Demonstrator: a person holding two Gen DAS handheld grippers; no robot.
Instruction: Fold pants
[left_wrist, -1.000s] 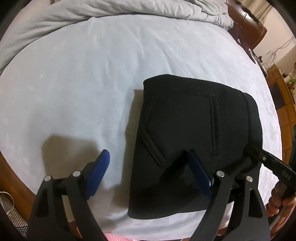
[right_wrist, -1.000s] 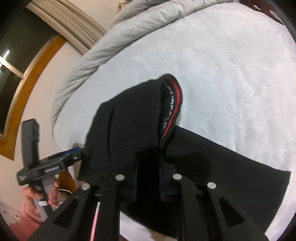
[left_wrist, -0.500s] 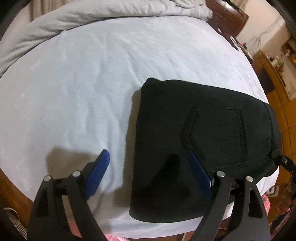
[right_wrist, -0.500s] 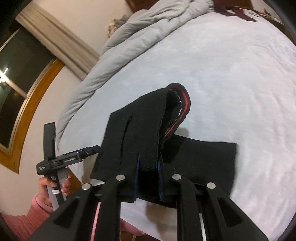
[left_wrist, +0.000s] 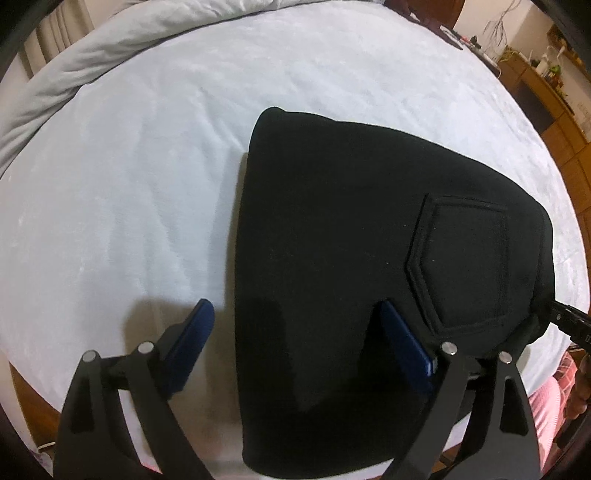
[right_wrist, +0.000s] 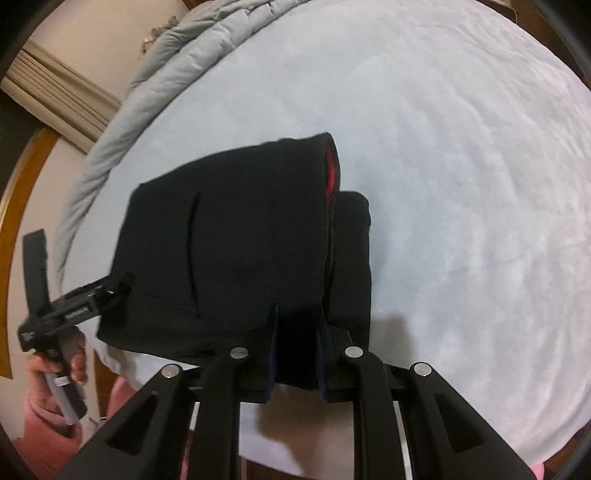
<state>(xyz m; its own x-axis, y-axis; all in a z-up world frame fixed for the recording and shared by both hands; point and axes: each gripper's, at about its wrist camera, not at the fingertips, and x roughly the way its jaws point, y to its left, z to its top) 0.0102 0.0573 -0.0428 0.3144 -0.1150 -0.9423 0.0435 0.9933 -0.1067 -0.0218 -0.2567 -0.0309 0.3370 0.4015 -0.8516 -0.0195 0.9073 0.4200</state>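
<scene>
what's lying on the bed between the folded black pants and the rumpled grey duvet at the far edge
Nothing: in the left wrist view only bare pale sheet separates the pants from the duvet.

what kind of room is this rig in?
Most likely a bedroom: the black pants lie on a pale bed sheet, a grey duvet is bunched at the far edge, and curtains hang beside it.

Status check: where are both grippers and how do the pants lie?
Left gripper open, jaws just widened, astride the pants' edge, gripping nothing. Right gripper pinching a fold of the black pants, folded on the bed. Nothing in the way.
</scene>
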